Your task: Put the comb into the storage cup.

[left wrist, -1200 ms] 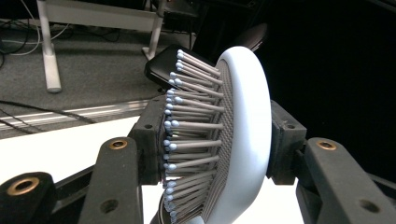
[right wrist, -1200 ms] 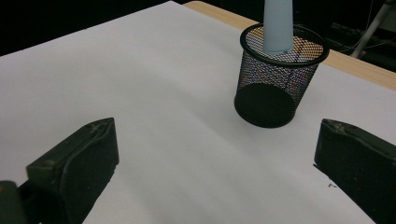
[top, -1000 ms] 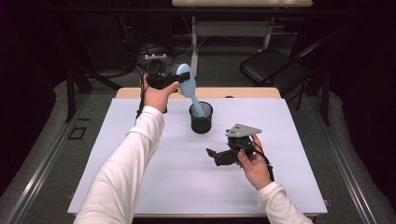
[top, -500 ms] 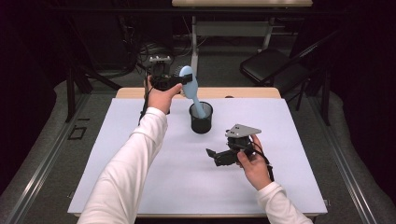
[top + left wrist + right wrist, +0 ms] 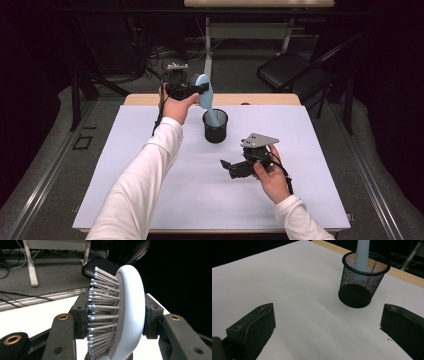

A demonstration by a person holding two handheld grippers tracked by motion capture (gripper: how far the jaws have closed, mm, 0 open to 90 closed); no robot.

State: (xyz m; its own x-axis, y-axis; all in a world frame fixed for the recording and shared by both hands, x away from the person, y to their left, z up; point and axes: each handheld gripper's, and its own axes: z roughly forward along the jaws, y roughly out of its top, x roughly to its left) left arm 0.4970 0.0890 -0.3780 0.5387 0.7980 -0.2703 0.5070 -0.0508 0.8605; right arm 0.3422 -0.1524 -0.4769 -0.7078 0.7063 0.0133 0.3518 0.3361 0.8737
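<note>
The handle of the pale blue plastic hairbrush drops into the round black wire-mesh cup, and its lower end is lost behind the mesh; through the weave in the right gripper view only a faint pale patch can be made out. That same view cuts the hairbrush off at the top edge, so just the tapering handle shows above the cup's rim. In the left gripper view the bottom of the brush head runs out of frame, and only a dark sliver of the cup shows beneath it.

The brush head is an oval with a smooth, rounded pale back and a grey dotted cushion set with rows of thin grey bristles tipped with small blue-grey balls. It stands near upright, leaning slightly, head high above the cup. The left gripper, held in the person's left hand above the far edge of the white table cover, is clamped on the head: one black pad presses the rounded back, the other meets the bristle side.

The right gripper sits low over the table cover in the person's right hand, nearer the person than the cup and well apart from it, jaws spread wide with nothing between them
</note>
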